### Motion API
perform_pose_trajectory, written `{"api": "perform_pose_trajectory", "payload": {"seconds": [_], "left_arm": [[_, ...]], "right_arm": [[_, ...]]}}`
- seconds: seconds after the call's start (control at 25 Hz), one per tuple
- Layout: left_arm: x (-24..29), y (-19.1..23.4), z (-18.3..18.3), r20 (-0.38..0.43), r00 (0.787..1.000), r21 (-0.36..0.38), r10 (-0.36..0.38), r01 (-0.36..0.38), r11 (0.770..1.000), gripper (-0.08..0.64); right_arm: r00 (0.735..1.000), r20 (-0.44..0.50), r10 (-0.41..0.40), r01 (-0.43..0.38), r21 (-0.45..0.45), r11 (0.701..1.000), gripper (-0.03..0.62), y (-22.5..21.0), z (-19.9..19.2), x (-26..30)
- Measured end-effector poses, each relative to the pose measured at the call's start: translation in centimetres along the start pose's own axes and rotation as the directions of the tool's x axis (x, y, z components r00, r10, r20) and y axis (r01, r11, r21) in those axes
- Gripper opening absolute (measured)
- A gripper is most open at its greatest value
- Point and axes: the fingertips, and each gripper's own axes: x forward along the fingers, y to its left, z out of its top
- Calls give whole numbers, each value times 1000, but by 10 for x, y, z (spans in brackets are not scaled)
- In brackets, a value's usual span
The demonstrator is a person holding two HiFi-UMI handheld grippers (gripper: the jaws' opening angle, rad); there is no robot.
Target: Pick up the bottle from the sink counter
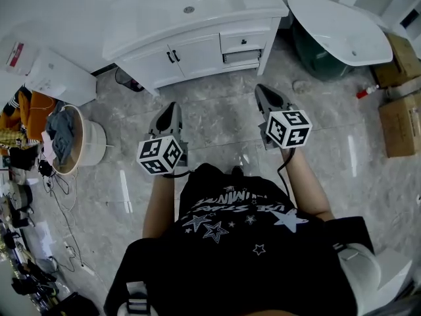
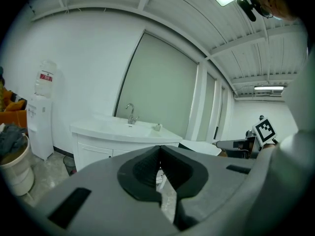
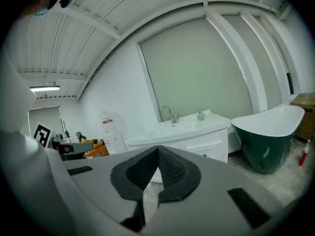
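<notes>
Far left: a white water dispenser [image 1: 56, 78] against the wall. The jug on top has a red label [image 2: 45, 76], but I cannot read its print. Beside it is a round tub [image 1: 92, 143] heaped with clothes.

Left of centre: my left gripper [image 2: 160, 149], jaws pressed together with nothing between them, held over the marble floor [image 1: 217, 120] well short of the cabinet. Its cube shows black-and-white square markers.

Centre: the white sink counter [image 1: 253, 5] with a chrome faucet [image 2: 130, 113]. The bottle [image 2: 156, 127] stands upright on the counter to the faucet's right, small and pale, with no label I can read, well apart from both grippers.

Right of centre: my right gripper [image 3: 158, 151], likewise closed and empty.

Right: a freestanding bathtub [image 3: 268, 132], white inside and dark green outside, then cardboard boxes [image 1: 401, 120].

Below, the lettering on my black star-printed shirt [image 1: 243, 242] is too distorted to read.
</notes>
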Motion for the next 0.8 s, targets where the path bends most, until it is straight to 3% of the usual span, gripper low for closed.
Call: {"api": "perform_pose_trajectory", "payload": {"seconds": [0.4, 0.8], "left_arm": [[39, 21, -7, -21, 1000, -20, 11, -11, 1000, 9], [163, 81, 18, -34, 998, -29, -58, 57, 998, 9]], "right_arm": [[999, -37, 18, -17, 4, 1000, 6, -13, -8, 39], [996, -50, -68, 68, -9, 998, 6, -61, 22, 145]]}}
